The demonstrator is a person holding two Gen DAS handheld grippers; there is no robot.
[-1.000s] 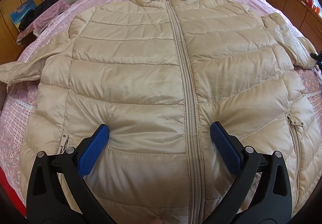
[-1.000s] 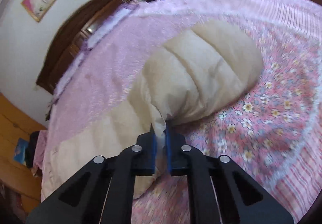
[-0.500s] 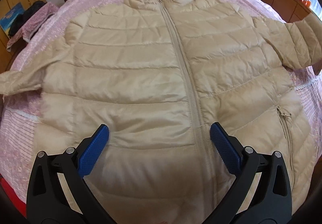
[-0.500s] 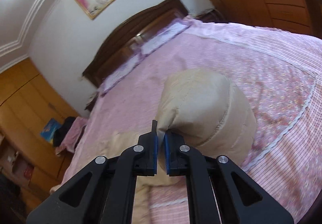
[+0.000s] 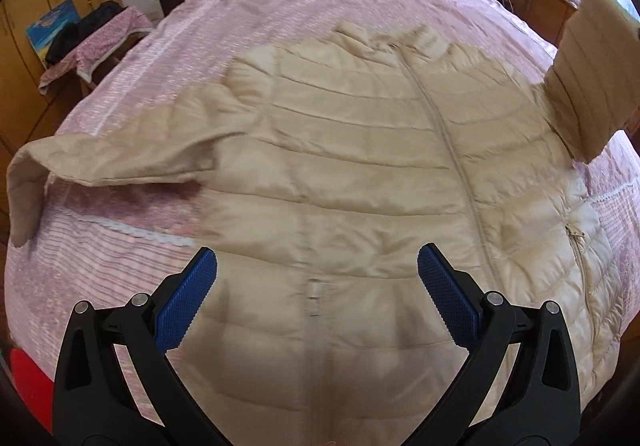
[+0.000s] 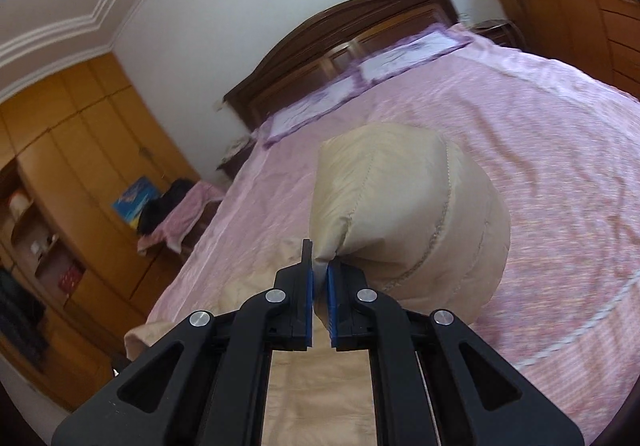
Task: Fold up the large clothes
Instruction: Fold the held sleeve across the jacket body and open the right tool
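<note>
A beige quilted puffer jacket [image 5: 352, 173] lies zipped and front-up across the pink floral bedspread [image 5: 280, 5]. The right gripper [image 6: 319, 278] is clamped on the cuff of the jacket's right sleeve [image 6: 404, 213], holding it lifted off the bed. The left gripper [image 5: 318, 286] hangs above the jacket's lower front with its blue-padded jaws spread wide and nothing between them.

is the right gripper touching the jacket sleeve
Touching. The right wrist view shows the right gripper with its jaws shut on the sleeve cuff, fabric pinched between the blue pads.
</note>
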